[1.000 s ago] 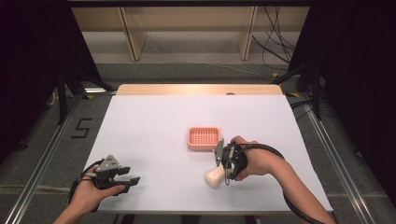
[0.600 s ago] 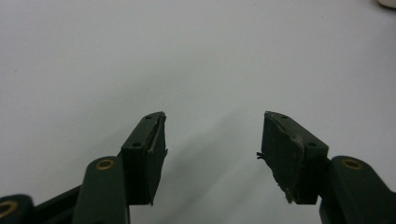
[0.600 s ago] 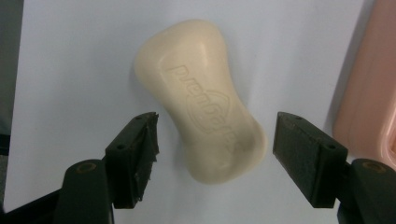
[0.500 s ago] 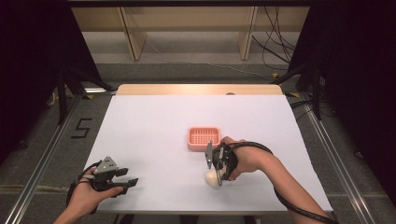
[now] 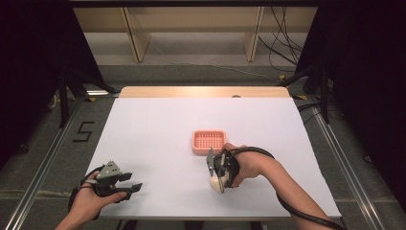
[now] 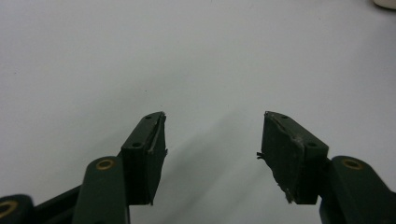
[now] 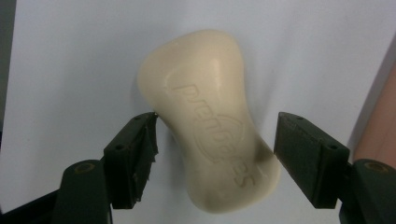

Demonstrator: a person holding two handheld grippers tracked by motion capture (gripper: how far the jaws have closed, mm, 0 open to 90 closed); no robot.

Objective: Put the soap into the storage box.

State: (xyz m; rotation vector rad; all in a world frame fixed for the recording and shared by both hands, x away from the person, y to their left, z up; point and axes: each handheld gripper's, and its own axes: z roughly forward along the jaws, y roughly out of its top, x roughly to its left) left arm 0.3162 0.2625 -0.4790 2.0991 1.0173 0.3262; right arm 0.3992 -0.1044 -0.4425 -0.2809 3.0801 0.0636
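Here the white desk [image 5: 158,139] carries very little, which leaves plain room for the work in hand: getting a bar of soap [image 7: 208,121] into a grip, most likely so it can go to the pink soap dish [image 5: 208,141] that sits just beyond it, near the middle of the desk. The dish is ribbed and lies flat with nothing in it, close enough to the soap that a short carry would do.

The soap lies on the desk toward the person's side, a cream, waisted bar with raised lettering on its upper face. It lies lengthwise between the jaws, narrow waist toward them, which seems the sensible place to pinch it.

The right hand-held gripper [image 7: 215,154] is set down over the bar with its jaws spread wide on either side. In the right gripper view the left jaw stands right at the soap's edge, touching or very nearly so, while the right jaw sits just beside the bar's lower corner; nothing is clamped yet, so the soap rests on the desk under its own weight.

The left hand-held gripper [image 6: 212,149] waits well apart at the near left corner, jaws parted and holding nothing, over bare desk.
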